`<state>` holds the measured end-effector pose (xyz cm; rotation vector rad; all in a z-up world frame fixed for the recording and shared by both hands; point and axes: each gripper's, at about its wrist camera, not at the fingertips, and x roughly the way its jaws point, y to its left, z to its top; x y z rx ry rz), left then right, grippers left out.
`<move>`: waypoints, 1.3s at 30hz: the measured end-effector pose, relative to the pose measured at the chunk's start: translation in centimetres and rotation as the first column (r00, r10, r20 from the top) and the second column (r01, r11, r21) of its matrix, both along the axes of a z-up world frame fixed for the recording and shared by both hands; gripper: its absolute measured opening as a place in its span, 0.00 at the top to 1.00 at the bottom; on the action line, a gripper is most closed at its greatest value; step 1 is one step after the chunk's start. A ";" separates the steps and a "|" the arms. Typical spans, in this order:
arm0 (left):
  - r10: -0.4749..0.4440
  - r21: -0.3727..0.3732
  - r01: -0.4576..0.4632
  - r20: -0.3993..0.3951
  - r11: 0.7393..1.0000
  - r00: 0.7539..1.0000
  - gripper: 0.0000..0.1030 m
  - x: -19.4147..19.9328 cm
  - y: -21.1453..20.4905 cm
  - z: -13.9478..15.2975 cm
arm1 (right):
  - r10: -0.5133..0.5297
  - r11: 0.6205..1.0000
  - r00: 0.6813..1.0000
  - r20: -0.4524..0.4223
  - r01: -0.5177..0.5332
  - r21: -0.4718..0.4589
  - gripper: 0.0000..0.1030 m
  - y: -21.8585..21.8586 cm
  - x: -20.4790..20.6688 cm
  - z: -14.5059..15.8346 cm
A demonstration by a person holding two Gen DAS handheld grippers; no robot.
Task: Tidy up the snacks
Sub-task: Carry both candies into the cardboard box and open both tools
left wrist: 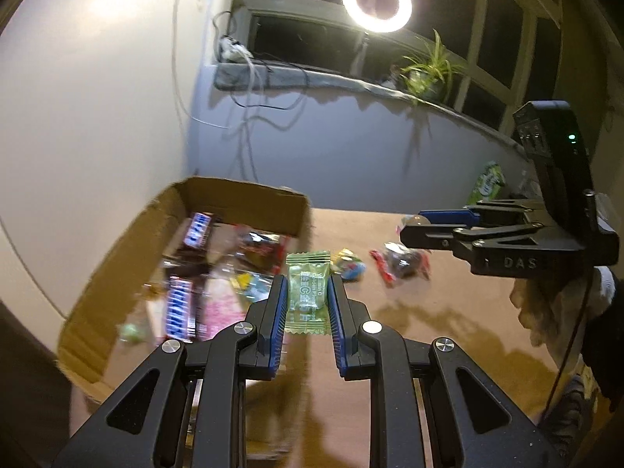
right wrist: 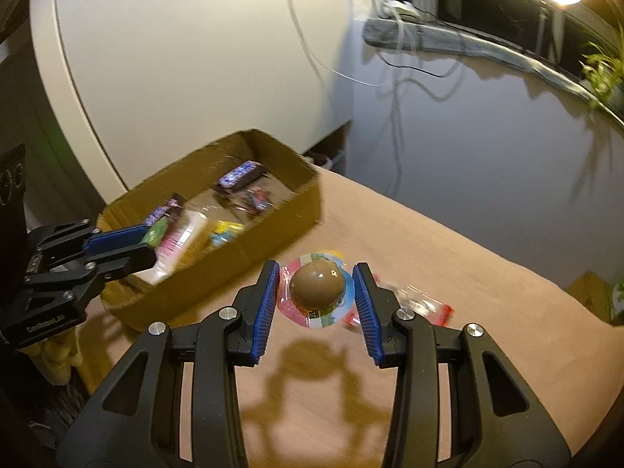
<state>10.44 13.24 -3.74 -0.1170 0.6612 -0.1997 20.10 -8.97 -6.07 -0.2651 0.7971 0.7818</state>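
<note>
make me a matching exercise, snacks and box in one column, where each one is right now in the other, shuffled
Things:
1. green flat candy sachet
2. brown domed jelly cup with a colourful foil rim
3. blue-lettered chocolate bar in a dark wrapper
4. red-ended clear wrapped sweet

Places:
A. lying inside the open brown cardboard box
B. clamped between the pads of the left gripper
C. loose on the tan tabletop
D. clamped between the pads of the right gripper

Pairs: 1-B, 2-D, 3-A, 4-C
</note>
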 end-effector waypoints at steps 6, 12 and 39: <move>0.048 0.012 -0.048 0.008 0.999 0.999 0.81 -0.1 1.9 -0.1 | 0.050 0.998 0.999 -0.006 -0.050 0.027 0.61 3.5 -0.4 0.3; 0.080 0.007 -0.081 0.008 0.997 0.997 0.81 -0.2 3.7 -0.4 | 0.094 0.995 0.996 -0.010 -0.094 0.028 0.61 6.7 -0.6 0.2; 0.134 -0.013 -0.134 0.000 0.991 0.991 0.81 -0.4 6.3 -0.8 | 0.134 0.991 0.990 -0.041 -0.135 -0.014 0.58 12.6 0.0 -1.2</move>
